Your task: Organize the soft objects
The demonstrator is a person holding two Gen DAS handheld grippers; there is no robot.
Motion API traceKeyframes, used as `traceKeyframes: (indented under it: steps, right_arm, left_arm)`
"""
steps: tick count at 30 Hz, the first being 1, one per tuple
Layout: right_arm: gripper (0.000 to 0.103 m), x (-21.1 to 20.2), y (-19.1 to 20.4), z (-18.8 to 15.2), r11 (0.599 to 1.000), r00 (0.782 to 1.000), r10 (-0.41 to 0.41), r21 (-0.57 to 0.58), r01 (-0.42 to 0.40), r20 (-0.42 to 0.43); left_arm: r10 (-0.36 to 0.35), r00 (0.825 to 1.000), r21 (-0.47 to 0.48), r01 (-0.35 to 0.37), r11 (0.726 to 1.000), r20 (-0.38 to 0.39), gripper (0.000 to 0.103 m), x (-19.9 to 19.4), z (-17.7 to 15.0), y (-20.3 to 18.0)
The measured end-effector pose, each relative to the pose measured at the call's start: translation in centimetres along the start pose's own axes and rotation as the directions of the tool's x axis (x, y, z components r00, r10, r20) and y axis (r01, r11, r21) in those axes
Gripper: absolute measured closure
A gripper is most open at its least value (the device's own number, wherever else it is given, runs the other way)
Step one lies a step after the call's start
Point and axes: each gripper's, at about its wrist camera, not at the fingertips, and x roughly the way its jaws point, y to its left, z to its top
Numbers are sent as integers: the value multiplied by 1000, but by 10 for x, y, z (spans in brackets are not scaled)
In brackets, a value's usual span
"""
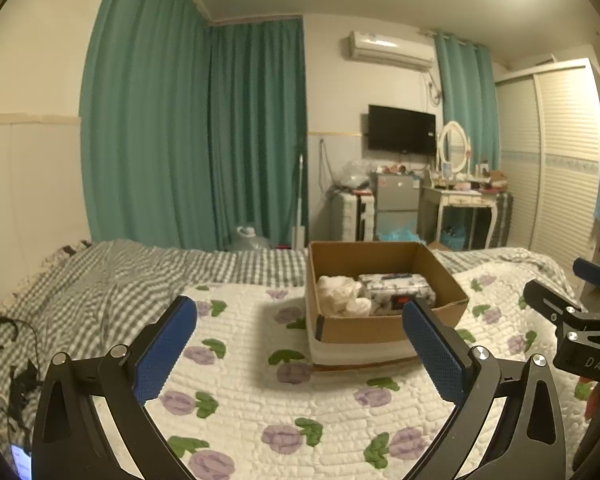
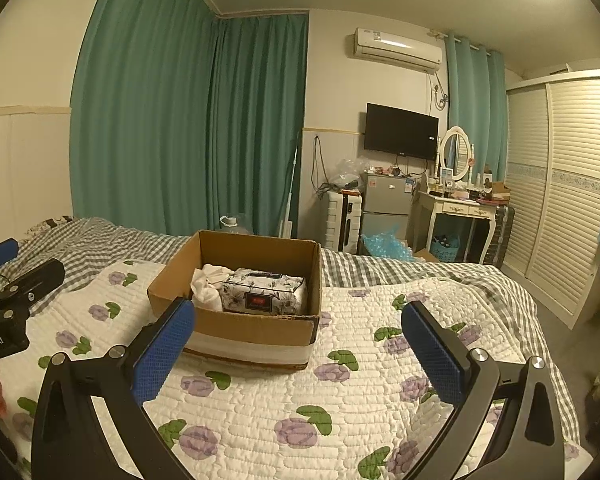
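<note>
In the left wrist view, the left gripper [image 1: 300, 338] is hovering over the floral quilt [image 1: 236, 392] with jaws spread wide and nothing between them. Ahead, a cardboard box [image 1: 380, 326] is sitting on the quilt, holding a white cloth [image 1: 340, 290] beside a floral tissue pack [image 1: 398, 290].

In the right wrist view, the right gripper [image 2: 298, 336] is likewise hanging wide apart and empty, the box [image 2: 252, 330] lying just beyond its left finger.

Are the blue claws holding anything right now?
No. The left gripper and the right gripper are both open with nothing between their fingers. The cloth and the tissue pack sit in the box.
</note>
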Motion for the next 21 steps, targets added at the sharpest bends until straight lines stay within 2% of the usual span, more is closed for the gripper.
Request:
traceKeyframes:
  steps: [21]
  right_arm:
    - [0, 3, -1, -4, 999, 1000, -12, 31, 12, -3]
  left_arm:
    - [2, 1000, 3, -2, 1000, -3, 0, 1, -3, 3]
